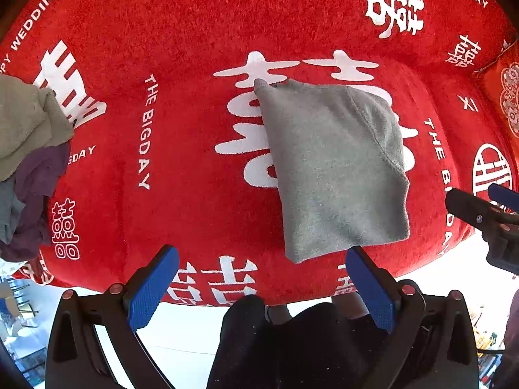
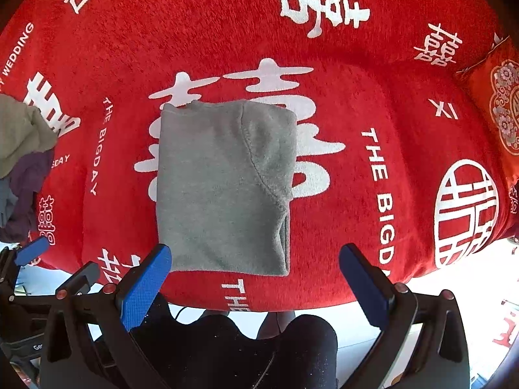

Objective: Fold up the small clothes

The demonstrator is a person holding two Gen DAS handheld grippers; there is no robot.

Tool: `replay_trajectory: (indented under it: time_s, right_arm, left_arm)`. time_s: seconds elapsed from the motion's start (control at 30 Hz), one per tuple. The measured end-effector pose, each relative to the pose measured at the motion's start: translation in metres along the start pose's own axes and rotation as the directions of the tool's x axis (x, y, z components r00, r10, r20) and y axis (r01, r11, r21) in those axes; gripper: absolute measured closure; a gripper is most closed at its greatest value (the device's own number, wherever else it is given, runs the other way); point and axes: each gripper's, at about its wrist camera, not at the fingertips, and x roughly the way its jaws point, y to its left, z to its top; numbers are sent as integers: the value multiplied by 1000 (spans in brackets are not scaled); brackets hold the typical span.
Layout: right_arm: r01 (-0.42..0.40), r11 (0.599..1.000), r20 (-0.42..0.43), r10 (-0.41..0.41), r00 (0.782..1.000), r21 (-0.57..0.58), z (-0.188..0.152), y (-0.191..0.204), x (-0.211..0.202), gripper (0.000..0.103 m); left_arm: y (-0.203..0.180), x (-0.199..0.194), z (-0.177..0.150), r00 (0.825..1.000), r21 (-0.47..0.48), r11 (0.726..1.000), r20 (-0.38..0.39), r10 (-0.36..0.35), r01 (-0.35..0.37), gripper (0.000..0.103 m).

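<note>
Blue-padded fingers [image 1: 152,288] of the left gripper [image 1: 262,287] stand spread wide with nothing between them, hovering over the near edge of the red blanket [image 1: 194,32]. Off to that gripper's far left sits a pile of loose clothes [image 1: 29,162] — olive, purple and a bluish piece — cut off by the frame edge, so its full extent cannot be told. Ahead and slightly right of the left gripper lies the folded grey garment [image 1: 334,168], flat on the blanket over a large white character; its near corner ends just beside the right-hand finger, though whether they touch is unclear. At the far right edge of that view the right gripper shows only in part.

From the right wrist view, the right gripper [image 2: 256,282] is likewise spread apart and empty. The grey garment [image 2: 223,188] lies straight ahead of it, its near edge reaching the tip of the left-hand finger [image 2: 146,285] — contact is hard to judge. A curved seam crosses the garment's right portion. Below both grippers, dark-clothed legs [image 2: 259,350] hide the floor. An orange patterned cushion [image 2: 499,110] is cropped at the far right.
</note>
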Motion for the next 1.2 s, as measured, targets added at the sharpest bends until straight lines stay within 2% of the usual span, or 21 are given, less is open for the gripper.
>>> replay_trajectory:
  time_s: [1.2]
  right_arm:
    - [17, 1000, -17, -17, 1000, 3, 0, 8, 3, 0]
  left_arm:
    - [7, 6, 0, 1000, -63, 998, -17, 10, -11, 0]
